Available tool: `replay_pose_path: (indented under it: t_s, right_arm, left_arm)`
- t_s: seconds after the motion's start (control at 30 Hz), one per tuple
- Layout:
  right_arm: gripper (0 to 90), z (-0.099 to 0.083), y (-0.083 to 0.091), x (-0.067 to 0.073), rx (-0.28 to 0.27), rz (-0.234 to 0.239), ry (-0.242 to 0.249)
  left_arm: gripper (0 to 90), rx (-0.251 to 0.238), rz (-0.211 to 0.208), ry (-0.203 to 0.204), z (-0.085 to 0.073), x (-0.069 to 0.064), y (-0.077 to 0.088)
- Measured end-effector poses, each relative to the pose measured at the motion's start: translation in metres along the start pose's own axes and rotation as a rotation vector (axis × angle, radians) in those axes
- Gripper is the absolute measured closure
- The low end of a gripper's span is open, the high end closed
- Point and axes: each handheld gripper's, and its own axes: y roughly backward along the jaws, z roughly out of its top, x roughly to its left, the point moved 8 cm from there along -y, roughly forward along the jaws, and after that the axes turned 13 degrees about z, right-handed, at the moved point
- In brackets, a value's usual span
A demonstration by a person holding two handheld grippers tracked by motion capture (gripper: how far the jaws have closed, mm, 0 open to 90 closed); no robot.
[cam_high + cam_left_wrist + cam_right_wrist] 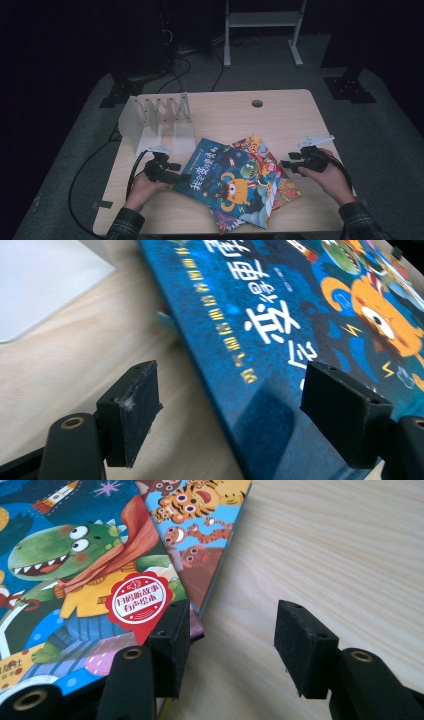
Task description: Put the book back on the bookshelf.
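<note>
Left gripper view: my left gripper jaws spread, straddling blue book edge, spine running away; right gripper spread, beside stack.

Glossy blue picture book lies on a smooth, matt pale-wood table beside a frosted plastic rack.

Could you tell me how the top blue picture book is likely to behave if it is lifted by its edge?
The blue book looks thin and wide, so it would probably sag. Its glossy cover may slip between the pads. Lying on other books, it could drag them along.
</note>
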Motion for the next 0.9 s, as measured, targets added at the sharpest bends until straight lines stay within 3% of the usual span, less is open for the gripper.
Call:
replay_pose_path:
  t_s: [0.33, 0.6, 0.73, 0.9]
  right_arm:
    - [44.8, 0.010, -0.013, 0.001, 0.004, -0.005, 0.030]
    - [43.6, 0.014, -0.019, 0.002, 0.012, 0.001, 0.046]
    - [41.1, 0.013, -0.019, 0.004, 0.018, 0.000, 0.047]
    - [42.6, 0.021, -0.016, 0.007, -0.032, -0.006, 0.053]
  left_arm:
    - [20.5, 0.011, 0.002, 0.007, -0.002, 0.003, -0.003]
    - [18.7, 0.026, -0.035, 0.033, -0.004, 0.001, -0.005]
    - [18.8, 0.046, -0.058, 0.020, -0.005, -0.005, -0.006]
    - [18.6, 0.050, -0.054, 0.017, -0.007, -0.006, -0.005]
